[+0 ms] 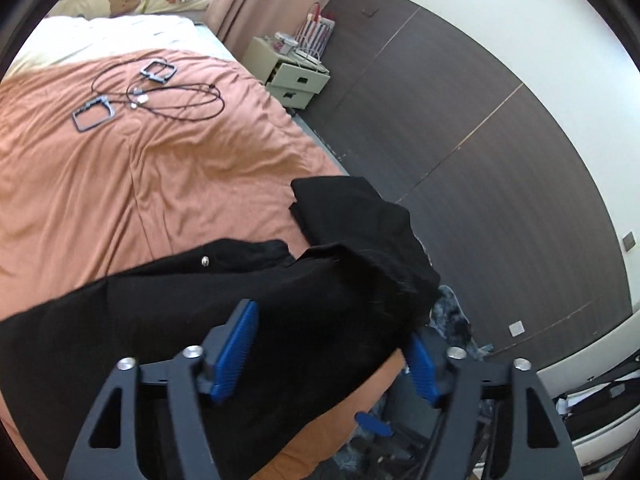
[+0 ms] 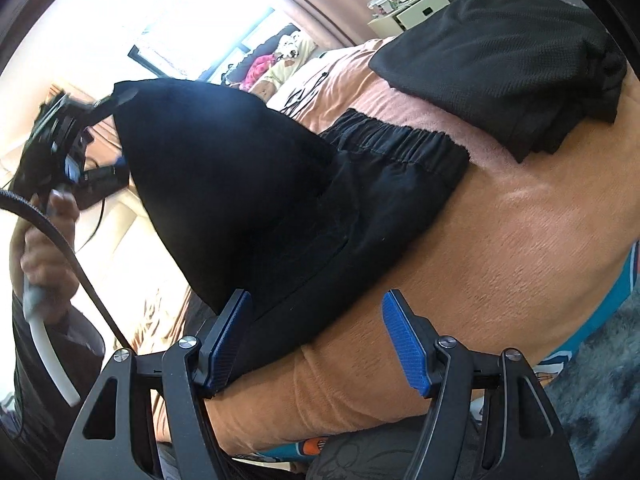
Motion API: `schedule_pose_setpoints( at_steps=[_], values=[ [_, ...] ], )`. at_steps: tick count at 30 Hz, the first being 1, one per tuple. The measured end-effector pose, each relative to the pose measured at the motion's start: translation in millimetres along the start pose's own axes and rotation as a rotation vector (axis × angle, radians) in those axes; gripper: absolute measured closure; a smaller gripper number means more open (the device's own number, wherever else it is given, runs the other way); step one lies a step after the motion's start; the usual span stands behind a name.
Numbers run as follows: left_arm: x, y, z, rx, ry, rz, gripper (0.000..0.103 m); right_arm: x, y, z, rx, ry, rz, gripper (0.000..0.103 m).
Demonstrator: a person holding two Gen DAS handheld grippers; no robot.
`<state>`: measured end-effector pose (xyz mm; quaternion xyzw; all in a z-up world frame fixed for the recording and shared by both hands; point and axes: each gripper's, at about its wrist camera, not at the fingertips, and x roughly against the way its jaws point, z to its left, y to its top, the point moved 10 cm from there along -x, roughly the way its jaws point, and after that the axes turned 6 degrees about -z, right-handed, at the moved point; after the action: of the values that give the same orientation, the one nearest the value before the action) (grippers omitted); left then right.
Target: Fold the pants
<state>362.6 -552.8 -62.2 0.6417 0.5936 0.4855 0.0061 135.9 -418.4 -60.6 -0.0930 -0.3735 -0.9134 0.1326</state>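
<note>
Black pants (image 1: 168,312) lie on the orange bedspread (image 1: 120,184) near the bed's front edge; their elastic waistband (image 2: 400,140) shows in the right wrist view. My left gripper (image 1: 332,356) is open, its blue pads (image 1: 236,352) on either side of the black cloth. In the right wrist view the left gripper (image 2: 100,108) appears at the left, with a peak of the pants (image 2: 208,184) raised at its tip. My right gripper (image 2: 316,340) is open at the pants' lower edge, over the bedspread (image 2: 500,240).
A folded black garment (image 1: 360,216) lies at the bed's corner, also in the right wrist view (image 2: 520,68). Black cables and two frames (image 1: 152,92) lie farther up the bed. A nightstand (image 1: 292,72) stands by the dark floor (image 1: 460,160). A grey rug (image 2: 600,380) lies below.
</note>
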Motion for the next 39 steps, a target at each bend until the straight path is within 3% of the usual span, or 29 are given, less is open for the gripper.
schedule_pose_setpoints(
  at_steps=[6, 19, 31, 39],
  values=[
    [15, -24, 23, 0.004, 0.015, 0.009, 0.012, 2, 4, 8, 0.019, -0.003, -0.009, 0.036],
    [72, -87, 68, 0.046, -0.017, 0.002, 0.006, -7, 3, 34, 0.071, 0.007, 0.022, 0.036],
    [125, -158, 141, 0.120, 0.065, 0.021, 0.006, -15, -4, 45, 0.054, 0.024, 0.052, 0.036],
    [149, -163, 192, 0.181, 0.156, -0.038, 0.006, -35, -11, 52, 0.007, 0.059, 0.088, 0.036]
  ],
)
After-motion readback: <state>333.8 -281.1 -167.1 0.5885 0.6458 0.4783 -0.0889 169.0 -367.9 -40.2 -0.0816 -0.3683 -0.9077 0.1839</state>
